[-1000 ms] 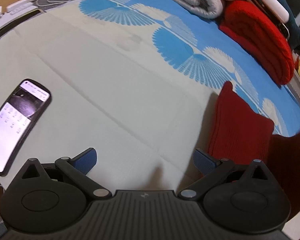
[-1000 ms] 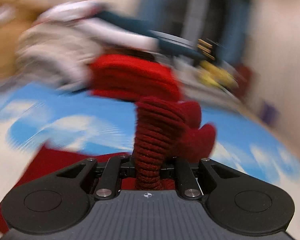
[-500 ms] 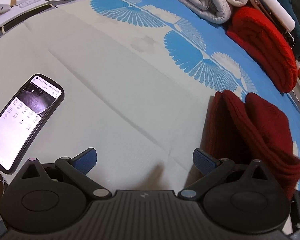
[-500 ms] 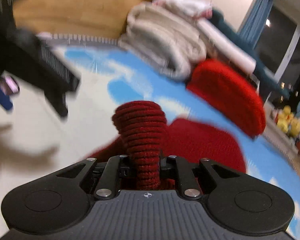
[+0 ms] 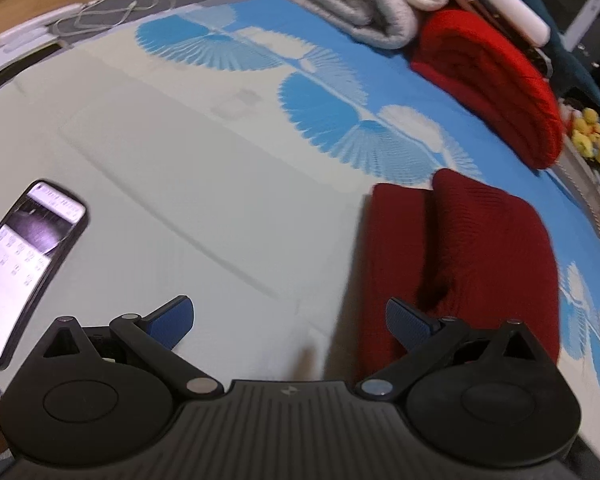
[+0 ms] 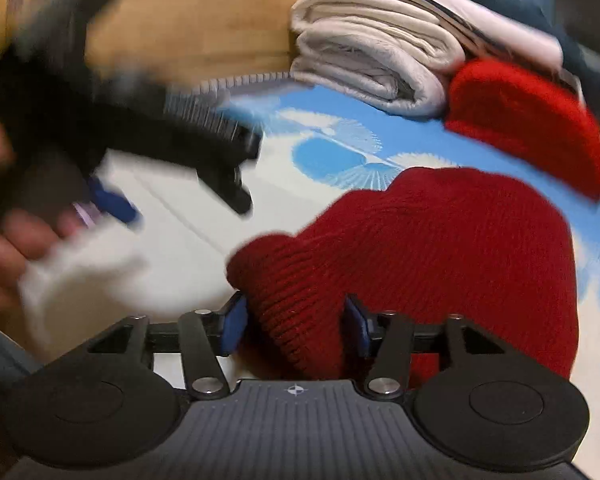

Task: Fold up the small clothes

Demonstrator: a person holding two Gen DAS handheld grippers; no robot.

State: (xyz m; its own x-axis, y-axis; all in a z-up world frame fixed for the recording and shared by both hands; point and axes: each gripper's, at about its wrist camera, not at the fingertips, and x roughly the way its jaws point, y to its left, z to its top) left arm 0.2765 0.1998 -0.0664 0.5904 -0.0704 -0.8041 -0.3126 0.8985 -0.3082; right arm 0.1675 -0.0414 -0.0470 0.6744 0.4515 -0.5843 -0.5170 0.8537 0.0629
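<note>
Folding appears nearly done: dark red knit garment (image 5: 460, 264) lies doubled on mat (image 5: 204, 168); right tool (image 6: 296, 326) part-open around its edge, left tool (image 5: 290, 320) wide, empty.

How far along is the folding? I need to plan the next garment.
Done: the dark red knit lies doubled over on the mat. In hand: the right tool is half open around its edge; the left tool is open, empty. Left: release, tidy.

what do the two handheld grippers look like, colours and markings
Both the left gripper and right gripper are matte black, with a ribbed body, two round discs, silver pivot pins and a small white logo. The finger pads are blue.
</note>
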